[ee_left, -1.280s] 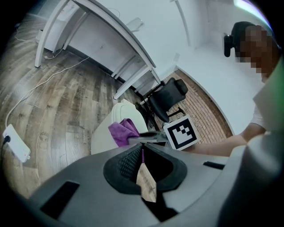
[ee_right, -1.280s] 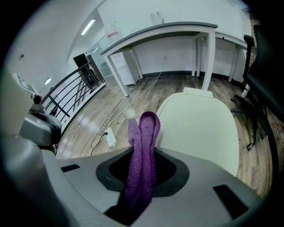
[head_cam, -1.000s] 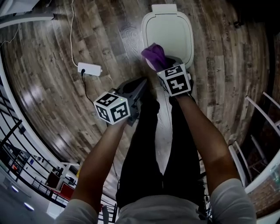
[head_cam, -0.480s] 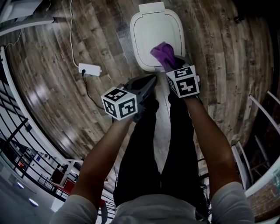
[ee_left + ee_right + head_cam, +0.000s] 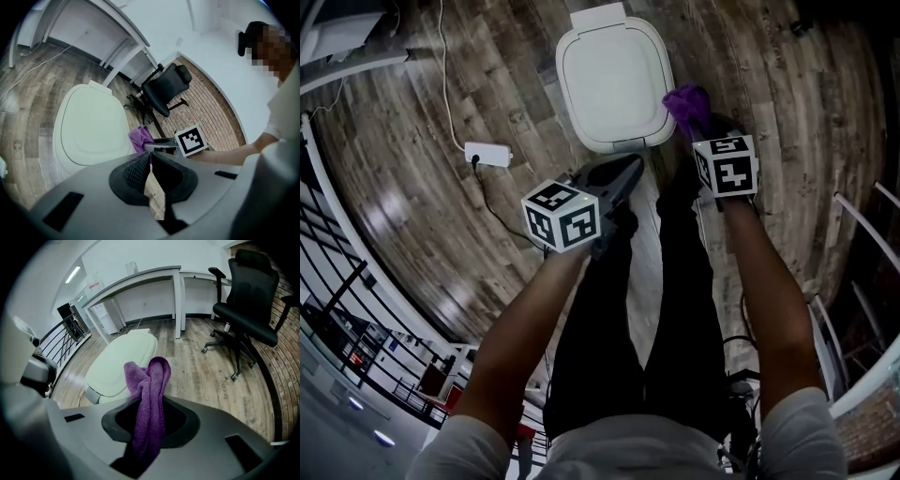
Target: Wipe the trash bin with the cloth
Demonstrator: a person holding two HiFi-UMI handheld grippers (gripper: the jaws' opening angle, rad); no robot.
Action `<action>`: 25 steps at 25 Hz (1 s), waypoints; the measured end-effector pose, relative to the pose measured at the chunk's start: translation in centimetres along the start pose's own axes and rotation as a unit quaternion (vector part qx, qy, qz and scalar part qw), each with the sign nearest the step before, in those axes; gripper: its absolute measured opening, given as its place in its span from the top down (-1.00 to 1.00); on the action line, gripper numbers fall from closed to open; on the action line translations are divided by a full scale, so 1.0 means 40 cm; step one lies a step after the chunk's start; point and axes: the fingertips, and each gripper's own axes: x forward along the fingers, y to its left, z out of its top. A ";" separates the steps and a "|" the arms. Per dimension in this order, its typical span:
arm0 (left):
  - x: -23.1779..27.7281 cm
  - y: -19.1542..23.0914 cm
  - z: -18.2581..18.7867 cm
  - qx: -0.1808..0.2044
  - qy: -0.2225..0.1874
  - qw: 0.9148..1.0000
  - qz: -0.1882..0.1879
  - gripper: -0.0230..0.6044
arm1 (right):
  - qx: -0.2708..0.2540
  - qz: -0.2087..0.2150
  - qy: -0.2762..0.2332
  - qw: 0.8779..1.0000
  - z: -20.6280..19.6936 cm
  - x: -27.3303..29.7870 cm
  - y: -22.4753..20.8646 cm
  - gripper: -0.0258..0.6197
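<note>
Purple cloth (image 5: 149, 390) clamped in right gripper (image 5: 150, 420), at bin (image 5: 609, 80) rim; left gripper (image 5: 150, 161) closed, empty. Risk: loose fold snags rim, pulls free.

My right claw (image 5: 697, 125) slides the purple cloth (image 5: 685, 101) off the trash bin (image 5: 609, 80) lid's 6 o'clock edge to its 4 o'clock side.

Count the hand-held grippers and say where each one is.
2. The left hand-held gripper, shut and empty, is over the floor just short of the trash bin. The right hand-held gripper holds the purple cloth at the bin's right side.
</note>
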 end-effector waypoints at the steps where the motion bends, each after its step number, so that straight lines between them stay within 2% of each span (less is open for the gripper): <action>1: 0.002 0.000 -0.002 0.000 0.001 1.000 0.001 0.88 | 0.004 -0.007 0.002 1.000 -0.008 -0.006 -0.020 0.63; 6: -0.009 0.007 -0.016 -0.003 0.002 1.000 0.004 0.88 | 0.019 -0.032 0.001 0.999 -0.028 -0.035 -0.073 0.63; 12: -0.038 0.020 -0.009 -0.006 -0.010 1.000 0.006 0.88 | 0.010 -0.024 -0.013 1.000 -0.001 -0.052 -0.031 0.63; 17: -0.097 0.051 -0.013 -0.013 -0.025 1.000 0.013 0.88 | 0.002 0.001 -0.034 0.999 0.044 -0.063 0.074 0.63; 25: -0.222 0.122 -0.035 -0.036 -0.046 0.998 0.032 0.88 | -0.045 0.071 -0.045 0.995 0.100 -0.039 0.329 0.63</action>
